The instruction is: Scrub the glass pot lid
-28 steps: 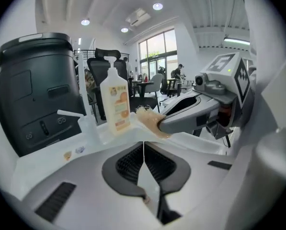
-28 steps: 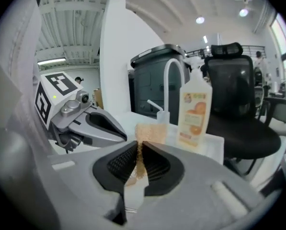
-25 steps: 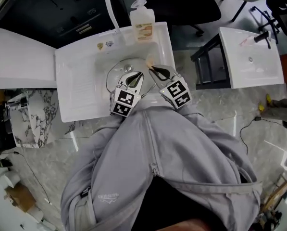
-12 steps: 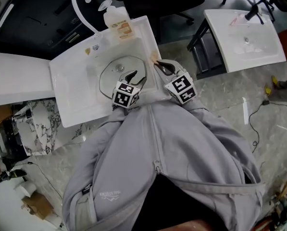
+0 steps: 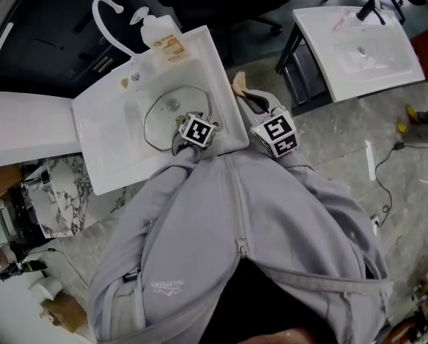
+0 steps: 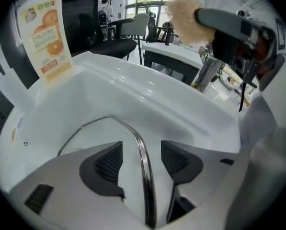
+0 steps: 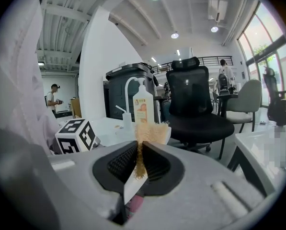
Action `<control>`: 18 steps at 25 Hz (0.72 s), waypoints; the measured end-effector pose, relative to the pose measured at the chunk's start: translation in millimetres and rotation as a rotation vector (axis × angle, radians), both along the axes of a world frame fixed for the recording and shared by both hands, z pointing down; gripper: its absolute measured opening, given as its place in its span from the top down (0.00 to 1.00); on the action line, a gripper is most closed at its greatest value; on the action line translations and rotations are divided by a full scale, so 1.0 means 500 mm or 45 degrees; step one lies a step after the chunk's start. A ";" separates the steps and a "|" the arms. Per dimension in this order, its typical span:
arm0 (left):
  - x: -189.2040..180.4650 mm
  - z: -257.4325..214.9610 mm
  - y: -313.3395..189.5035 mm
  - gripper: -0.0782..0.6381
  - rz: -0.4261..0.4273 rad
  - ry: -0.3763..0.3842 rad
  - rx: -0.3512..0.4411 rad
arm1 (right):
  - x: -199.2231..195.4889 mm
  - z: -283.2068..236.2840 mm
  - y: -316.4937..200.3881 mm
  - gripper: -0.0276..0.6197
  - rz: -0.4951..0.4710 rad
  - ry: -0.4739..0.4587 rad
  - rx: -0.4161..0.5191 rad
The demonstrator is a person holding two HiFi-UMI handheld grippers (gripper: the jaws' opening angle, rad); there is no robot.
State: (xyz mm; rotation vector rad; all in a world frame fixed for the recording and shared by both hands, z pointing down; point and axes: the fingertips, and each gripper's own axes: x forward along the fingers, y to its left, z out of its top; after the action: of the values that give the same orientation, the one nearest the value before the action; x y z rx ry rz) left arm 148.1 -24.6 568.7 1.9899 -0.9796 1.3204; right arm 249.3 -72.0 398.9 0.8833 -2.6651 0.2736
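One glass pot lid [image 5: 167, 113] lies in the basin of one white sink [image 5: 106, 142], near one soap bottle [image 5: 163, 34]. Two grippers are in use. Only the left gripper [image 6: 141, 152] view shows that gripper's jaws: they have just been opening and stand spread, with the lid's metal rim running between the pads, clear of both. The right gripper [image 7: 139, 152] view shows its jaws pinching one tan scrub pad [image 7: 151, 132]. The head view places that gripper outside the sink's right edge.
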 end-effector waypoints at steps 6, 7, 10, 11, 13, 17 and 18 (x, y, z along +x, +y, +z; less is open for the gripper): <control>-0.025 0.037 -0.006 0.57 -0.013 -0.118 -0.052 | 0.020 -0.001 0.005 0.91 0.042 -0.011 0.000; -0.030 0.040 -0.007 0.61 -0.001 -0.142 -0.042 | 0.021 0.000 0.005 0.91 0.047 -0.012 -0.001; -0.033 0.038 -0.009 0.64 0.033 -0.200 -0.007 | 0.015 0.001 0.000 0.91 0.048 -0.004 0.006; -0.034 0.030 -0.010 0.67 0.038 -0.214 0.016 | 0.009 0.000 -0.001 0.91 0.044 -0.001 0.011; -0.038 0.000 -0.011 0.71 0.029 -0.211 0.076 | -0.010 -0.006 0.000 0.91 0.024 0.002 0.019; -0.070 -0.088 -0.024 0.78 -0.023 -0.146 0.237 | -0.077 -0.020 -0.001 0.91 -0.028 -0.025 0.018; -0.082 -0.110 -0.027 0.79 -0.029 -0.135 0.282 | -0.097 -0.022 -0.002 0.91 -0.039 -0.029 0.020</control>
State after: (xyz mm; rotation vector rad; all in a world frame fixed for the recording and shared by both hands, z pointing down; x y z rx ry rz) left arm 106.9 -38.0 513.6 2.0803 -1.2420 1.3672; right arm 201.0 -73.0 387.7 0.8479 -2.7027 0.2572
